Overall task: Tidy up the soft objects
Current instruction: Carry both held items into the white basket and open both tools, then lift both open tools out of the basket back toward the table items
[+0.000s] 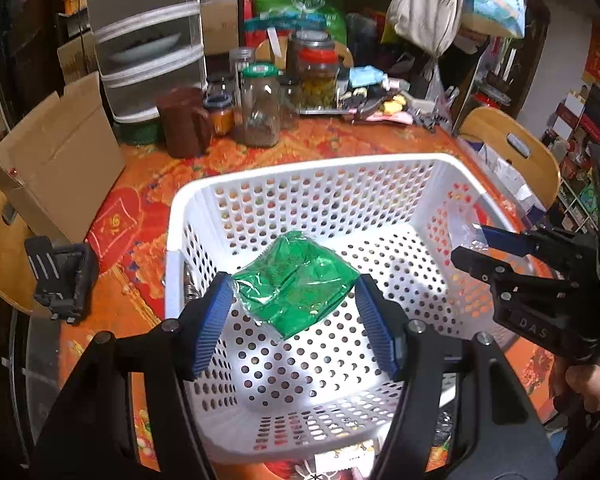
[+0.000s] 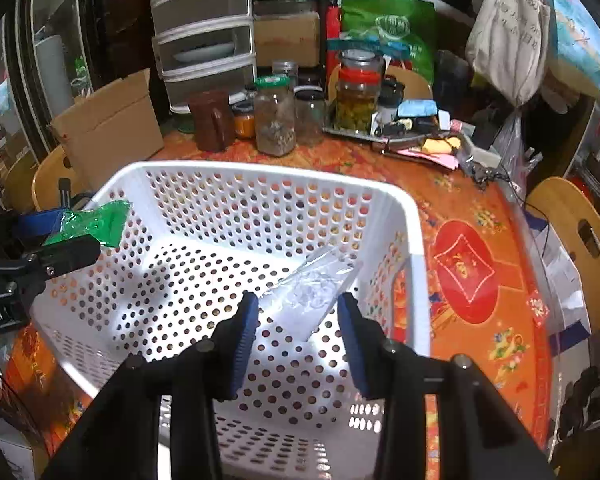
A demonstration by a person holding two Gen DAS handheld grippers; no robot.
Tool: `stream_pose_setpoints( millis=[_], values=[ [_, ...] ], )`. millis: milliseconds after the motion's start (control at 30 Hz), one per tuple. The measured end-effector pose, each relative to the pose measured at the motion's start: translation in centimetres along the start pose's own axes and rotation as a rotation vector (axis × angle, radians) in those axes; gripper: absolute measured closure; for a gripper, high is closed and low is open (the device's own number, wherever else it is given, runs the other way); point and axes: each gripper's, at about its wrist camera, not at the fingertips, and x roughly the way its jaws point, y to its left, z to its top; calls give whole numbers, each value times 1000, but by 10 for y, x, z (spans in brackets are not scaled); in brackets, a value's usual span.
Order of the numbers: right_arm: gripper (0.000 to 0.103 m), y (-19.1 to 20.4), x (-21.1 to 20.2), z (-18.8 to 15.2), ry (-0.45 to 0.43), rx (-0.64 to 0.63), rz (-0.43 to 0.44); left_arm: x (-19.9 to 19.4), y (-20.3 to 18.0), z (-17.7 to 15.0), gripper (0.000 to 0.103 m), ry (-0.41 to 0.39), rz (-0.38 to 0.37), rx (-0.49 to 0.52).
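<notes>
I have both grippers over the white perforated basket (image 1: 300, 184) on the orange patterned tablecloth (image 1: 140, 216). My left gripper (image 1: 296, 304) has its blue pads spread wide, yet the green plastic-wrapped packet (image 1: 296, 284) spans the whole gap and touches both pads – it looks lightly held above the basket floor, though I cannot tell how firmly. In the right wrist view that same green packet (image 2: 96, 220) shows at 9 o'clock, just over the basket's left rim, between the left gripper's fingers (image 2: 68, 256).

My right gripper (image 2: 298, 320) stands at a medium opening with a clear plastic bag (image 2: 316, 288) between its pads – the bag touches the left pad, and I cannot tell whether the right one meets it. From the left wrist camera the right gripper (image 1: 476, 246) sits at 3 o'clock by the basket's right wall, the clear bag pinched at its tips.

Beyond the basket, at 12 o'clock, stand glass jars (image 1: 260, 108), a brown jug (image 1: 184, 120) and a cardboard box (image 1: 60, 160)
</notes>
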Motion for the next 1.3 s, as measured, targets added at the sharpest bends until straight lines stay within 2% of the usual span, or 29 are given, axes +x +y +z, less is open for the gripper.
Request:
stream_pose_setpoints(
  millis=[333, 433, 567, 600, 633, 700, 733, 800, 867, 1033, 1300],
  values=[
    [63, 4, 15, -3, 31, -35, -6, 30, 6, -10, 42, 49, 27, 8],
    [59, 3, 17, -7, 34, -31, -2, 31, 5, -11, 41, 43, 25, 15],
    [32, 1, 15, -6, 21, -21, 15, 29, 4, -11, 33, 28, 18, 14],
    [24, 1, 14, -6, 13, -25, 16, 27, 5, -11, 25, 18, 13, 9],
    [22, 2, 11, -6, 2, -32, 13, 24, 6, -11, 15, 8, 6, 4],
    [18, 1, 6, -7, -7, -31, 21, 17, 6, -12, 7, -14, 2, 4],
    [16, 2, 4, -7, -11, -31, 25, 11, 5, -12, 4, -28, 4, 10],
    [5, 3, -2, -9, -20, -39, 20, 1, 4, -13, 0, -47, 7, 15],
    [0, 3, -10, -12, -39, -41, 27, -12, 4, -16, 0, -70, 9, 22],
    [0, 1, -35, -17, -95, -26, 38, -38, 10, -24, 0, -112, 45, 19],
    [0, 1, -66, -26, -151, -5, -21, -87, 20, -40, 0, -183, 42, -11]
  ],
)
